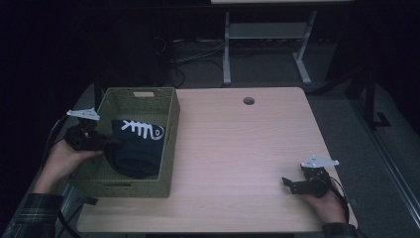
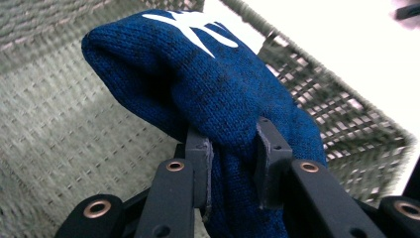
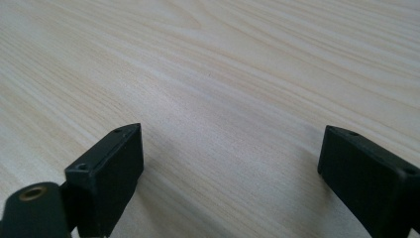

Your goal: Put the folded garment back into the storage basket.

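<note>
Nearest, the right claw [image 1: 288, 184] is held low over the bare front right part of the table [image 1: 237, 148], jaws spread wide with only wood grain seen between them in the right gripper view; nothing is gripped. Further left, the left claw [image 1: 111, 142] is reached over the left wall of the woven basket [image 1: 171, 148], which is set on the table's left part. A dark blue knit hat [image 1: 138, 148] with a white fishbone print is pinched by the left claw: in the left gripper view, a fold of the knit hat [image 2: 208, 89] is seen squeezed between the two jaws, the rest bulging above them. The hat is kept inside the basket [image 2: 64, 129], woven wall close behind it. Beyond, a round cable hole [image 1: 248, 101] is seen near the table's far edge.
</note>
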`<state>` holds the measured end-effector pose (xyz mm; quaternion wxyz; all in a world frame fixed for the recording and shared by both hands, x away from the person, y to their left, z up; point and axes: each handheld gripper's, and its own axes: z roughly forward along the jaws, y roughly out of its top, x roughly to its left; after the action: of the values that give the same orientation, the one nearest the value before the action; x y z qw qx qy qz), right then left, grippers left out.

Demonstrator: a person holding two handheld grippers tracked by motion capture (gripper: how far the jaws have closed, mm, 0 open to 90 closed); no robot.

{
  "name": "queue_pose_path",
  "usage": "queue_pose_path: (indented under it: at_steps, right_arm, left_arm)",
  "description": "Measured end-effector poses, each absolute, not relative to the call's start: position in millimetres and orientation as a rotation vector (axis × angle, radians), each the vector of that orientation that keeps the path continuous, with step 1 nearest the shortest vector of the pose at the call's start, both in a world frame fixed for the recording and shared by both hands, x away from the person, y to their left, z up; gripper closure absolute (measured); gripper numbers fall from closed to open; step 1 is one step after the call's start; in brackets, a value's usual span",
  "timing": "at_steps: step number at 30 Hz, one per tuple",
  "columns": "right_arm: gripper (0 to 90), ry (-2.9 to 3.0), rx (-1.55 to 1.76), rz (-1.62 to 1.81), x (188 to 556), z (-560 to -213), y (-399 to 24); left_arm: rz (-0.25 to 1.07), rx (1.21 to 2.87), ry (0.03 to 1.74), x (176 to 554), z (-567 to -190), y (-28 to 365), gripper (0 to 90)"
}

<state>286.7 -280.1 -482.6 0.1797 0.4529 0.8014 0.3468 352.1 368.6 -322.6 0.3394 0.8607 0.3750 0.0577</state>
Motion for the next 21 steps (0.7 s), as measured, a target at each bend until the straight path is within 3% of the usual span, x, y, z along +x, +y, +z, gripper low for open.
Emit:
queue_pose_path:
  at_steps: [21]
  right_arm:
    - [10.2, 2.265, 1.280, 0.980, 286.7, -482.6, -280.1]
  left_arm:
    - [0.213, 2.289, 1.116, 367.6, -347.8, 394.1, 54.3]
